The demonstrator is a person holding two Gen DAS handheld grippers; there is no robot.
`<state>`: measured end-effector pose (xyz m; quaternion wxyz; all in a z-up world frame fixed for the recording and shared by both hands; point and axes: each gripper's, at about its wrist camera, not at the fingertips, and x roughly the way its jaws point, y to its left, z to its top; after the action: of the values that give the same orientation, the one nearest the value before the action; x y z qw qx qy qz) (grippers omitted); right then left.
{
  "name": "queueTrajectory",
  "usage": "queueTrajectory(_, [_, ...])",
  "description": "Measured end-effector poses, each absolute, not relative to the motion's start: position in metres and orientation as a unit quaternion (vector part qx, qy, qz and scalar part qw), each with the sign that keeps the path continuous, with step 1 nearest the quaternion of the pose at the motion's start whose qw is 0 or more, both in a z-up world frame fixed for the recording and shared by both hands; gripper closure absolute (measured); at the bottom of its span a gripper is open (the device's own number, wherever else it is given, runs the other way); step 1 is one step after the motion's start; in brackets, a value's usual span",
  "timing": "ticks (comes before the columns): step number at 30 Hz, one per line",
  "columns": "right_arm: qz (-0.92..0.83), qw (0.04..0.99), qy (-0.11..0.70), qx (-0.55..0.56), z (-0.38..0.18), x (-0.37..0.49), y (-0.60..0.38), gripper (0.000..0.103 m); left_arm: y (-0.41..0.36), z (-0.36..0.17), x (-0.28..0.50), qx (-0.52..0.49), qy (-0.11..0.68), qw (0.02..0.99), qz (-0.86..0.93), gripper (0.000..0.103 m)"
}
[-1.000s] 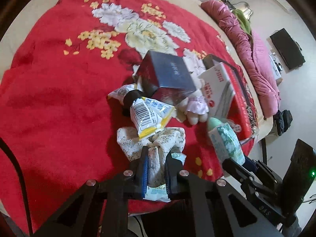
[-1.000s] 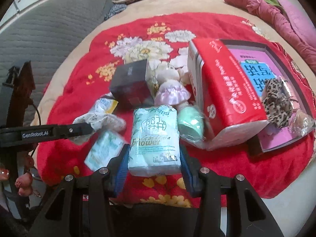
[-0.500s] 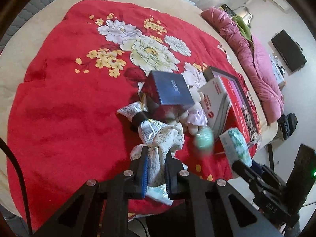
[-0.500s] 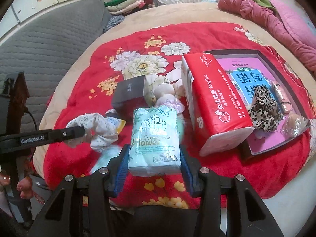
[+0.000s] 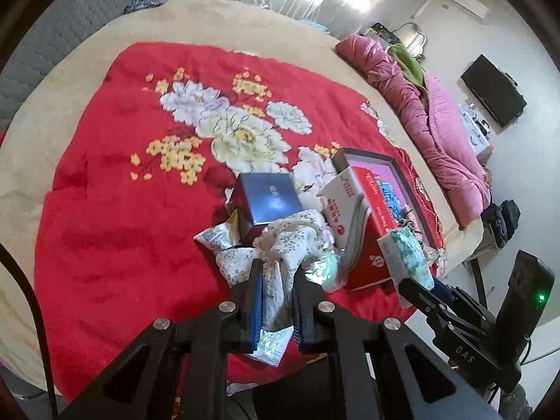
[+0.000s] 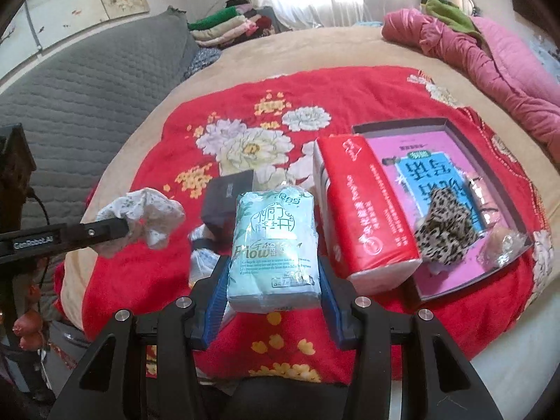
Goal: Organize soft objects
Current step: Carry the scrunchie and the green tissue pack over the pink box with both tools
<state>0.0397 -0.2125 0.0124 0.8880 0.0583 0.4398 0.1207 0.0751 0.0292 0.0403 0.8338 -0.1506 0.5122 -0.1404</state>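
Observation:
My left gripper [image 5: 276, 273] is shut on a white floral cloth [image 5: 290, 241] and holds it above the red blanket; the cloth also shows in the right wrist view [image 6: 147, 217]. My right gripper [image 6: 274, 273] is shut on a pale green tissue pack [image 6: 274, 241], lifted over the blanket's front edge; it shows in the left wrist view [image 5: 404, 255] too. A shallow box with a purple lining [image 6: 455, 140] holds a leopard-print cloth [image 6: 442, 231] and a clear wrapped item [image 6: 500, 245].
A red tissue pack [image 6: 364, 210] lies against the box's left side. A dark blue box [image 5: 269, 199], snack packets [image 5: 217, 236] and a mint-green wrapped item [image 5: 325, 266] lie on the red floral blanket [image 5: 122, 192]. A pink quilt [image 6: 490, 66] lies at the far right.
Both grippers have risen and pulled back from the pile. The floral cloth has come up off the blanket in the left gripper. The tissue pack stays gripped on the right.

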Motion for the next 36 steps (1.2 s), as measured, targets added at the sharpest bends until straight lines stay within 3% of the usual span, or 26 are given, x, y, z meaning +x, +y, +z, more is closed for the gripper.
queueTrajectory(20, [0.09,0.915,0.388,0.06,0.059,0.033,-0.261,0.054,-0.025,0.093,0.069,-0.088,0.483,0.856,-0.164,0.089])
queueTrajectory(36, [-0.03,0.937,0.342,0.059,0.093,0.023,-0.384,0.054,-0.114,0.1,0.077,-0.037,0.482,0.847,-0.222,0.089])
